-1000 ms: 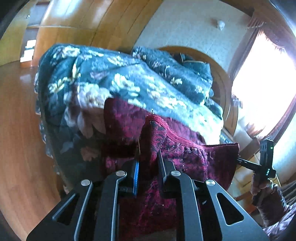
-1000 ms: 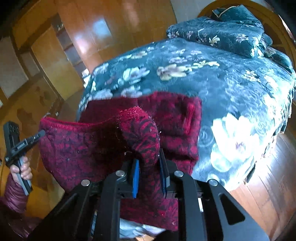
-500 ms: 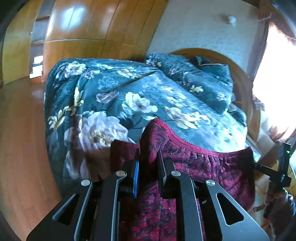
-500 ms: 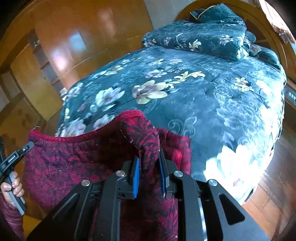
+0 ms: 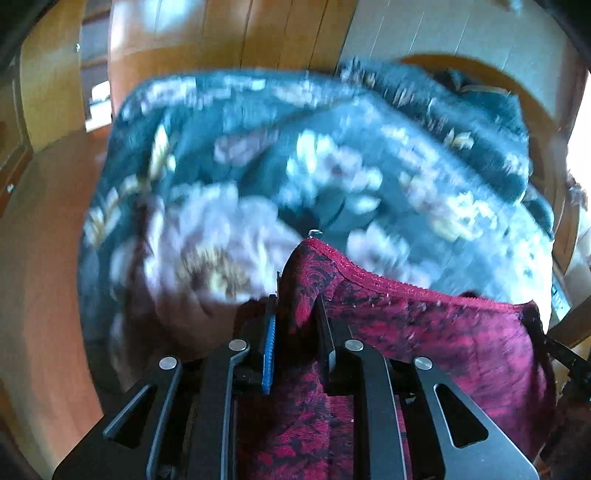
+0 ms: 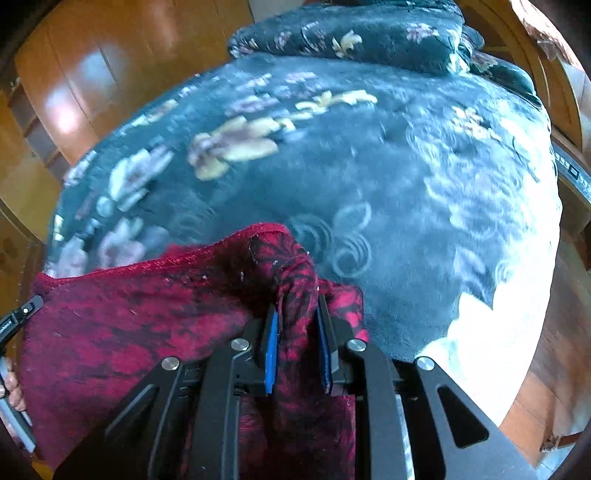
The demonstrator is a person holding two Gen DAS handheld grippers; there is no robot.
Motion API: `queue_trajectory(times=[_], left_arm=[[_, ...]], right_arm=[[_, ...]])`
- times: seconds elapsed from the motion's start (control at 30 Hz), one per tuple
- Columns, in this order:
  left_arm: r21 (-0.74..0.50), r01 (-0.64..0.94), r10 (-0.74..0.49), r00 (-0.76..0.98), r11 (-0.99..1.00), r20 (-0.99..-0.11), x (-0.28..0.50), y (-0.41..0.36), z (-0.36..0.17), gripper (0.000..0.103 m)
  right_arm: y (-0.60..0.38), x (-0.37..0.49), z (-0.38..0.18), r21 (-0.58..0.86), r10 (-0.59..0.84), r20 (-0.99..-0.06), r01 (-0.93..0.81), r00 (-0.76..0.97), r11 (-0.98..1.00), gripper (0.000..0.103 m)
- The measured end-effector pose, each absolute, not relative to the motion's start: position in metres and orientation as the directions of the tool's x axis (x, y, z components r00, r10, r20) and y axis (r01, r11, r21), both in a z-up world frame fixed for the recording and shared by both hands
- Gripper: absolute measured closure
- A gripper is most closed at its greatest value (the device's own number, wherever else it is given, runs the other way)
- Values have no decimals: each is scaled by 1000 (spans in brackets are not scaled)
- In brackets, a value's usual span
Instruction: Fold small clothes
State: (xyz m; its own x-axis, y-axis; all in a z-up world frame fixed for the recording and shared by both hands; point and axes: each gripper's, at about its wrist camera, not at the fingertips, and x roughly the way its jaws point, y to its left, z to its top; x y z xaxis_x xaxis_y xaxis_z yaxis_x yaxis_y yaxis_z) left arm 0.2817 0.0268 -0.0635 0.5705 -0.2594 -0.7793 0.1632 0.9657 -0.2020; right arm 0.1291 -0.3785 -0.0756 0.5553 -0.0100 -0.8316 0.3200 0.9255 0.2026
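A dark red patterned garment [image 5: 424, 332] hangs stretched between both grippers above the near side of the bed. My left gripper [image 5: 295, 314] is shut on one top corner of it. In the right wrist view the same red garment [image 6: 129, 325] spreads to the left, and my right gripper [image 6: 295, 317] is shut on its other top corner. The top hem runs taut from one corner to the other. The lower part of the cloth drops out of sight behind the fingers.
A bed with a dark teal floral blanket [image 6: 369, 166] fills the space ahead, with a folded quilt [image 6: 369, 33] at the curved wooden headboard [image 5: 517, 85]. Wooden wardrobe panels [image 5: 221, 37] stand behind and a wooden floor [image 5: 37, 258] lies left. A bright window is at the right.
Both grippers have lifted the garment off the bed, so no red cloth lies on the blanket beyond the held hem now. The left view is blurred by motion.
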Motion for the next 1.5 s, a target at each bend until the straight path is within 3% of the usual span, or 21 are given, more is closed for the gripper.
queue_trajectory(times=[0.1,0.2,0.3,0.53,0.63,0.7,0.83,0.87,0.9,0.93,0.97,1.0,1.07,1.23,1.4,1.5], left_arm=[[-233,149,-276,563,961,-779,279,34,-69,77],[-276,104,-284,579,956,-765,267,52,-56,44],[-341,111,-337,593,934,-731,244,77,-42,44],[-435,187,-461,545,881,-700,165,119,-52,43],[-512,182,-522,528,840,-669,129,133,-67,28],[-549,179,-555,506,816,-660,116,137,-78,28],[-603,136,-581,497,786,-645,105,140,-94,28],[-607,134,-582,501,783,-641,105,139,-94,28],[-615,133,-587,505,777,-633,106,137,-94,28],[-627,134,-597,503,768,-625,108,135,-93,39],[-640,132,-614,480,757,-627,113,130,-94,51],[-640,133,-619,462,756,-635,117,127,-94,79],[-610,149,-599,469,778,-649,117,118,-87,90],[-583,153,-575,482,798,-661,104,121,-70,92],[-519,136,-520,444,844,-729,105,111,-75,92],[-493,124,-491,452,861,-744,106,109,-72,86]], right_arm=[[-377,129,-82,181,-29,-838,327,545,928,86],[-377,129,-75,170,-31,-844,322,535,931,82],[-376,117,-58,170,-28,-831,302,555,938,65],[-376,40,-33,283,114,-788,191,605,940,54],[-375,-4,-40,371,226,-777,137,587,918,44],[-370,-25,-48,380,253,-786,118,564,917,37],[-359,-46,-75,381,272,-814,118,513,917,36],[-355,-47,-81,381,272,-818,124,507,916,42],[-353,-46,-84,384,276,-818,123,504,915,61],[-351,-44,-86,386,279,-820,123,500,914,69],[-348,-42,-86,367,260,-828,130,496,921,85],[-347,-41,-83,361,255,-830,129,496,924,88],[-348,-45,-74,356,251,-827,123,503,926,90],[-367,-67,-55,359,254,-817,111,518,927,93],[-376,-66,-94,331,230,-875,180,426,926,98],[-375,-63,-94,345,238,-869,186,433,920,96]])
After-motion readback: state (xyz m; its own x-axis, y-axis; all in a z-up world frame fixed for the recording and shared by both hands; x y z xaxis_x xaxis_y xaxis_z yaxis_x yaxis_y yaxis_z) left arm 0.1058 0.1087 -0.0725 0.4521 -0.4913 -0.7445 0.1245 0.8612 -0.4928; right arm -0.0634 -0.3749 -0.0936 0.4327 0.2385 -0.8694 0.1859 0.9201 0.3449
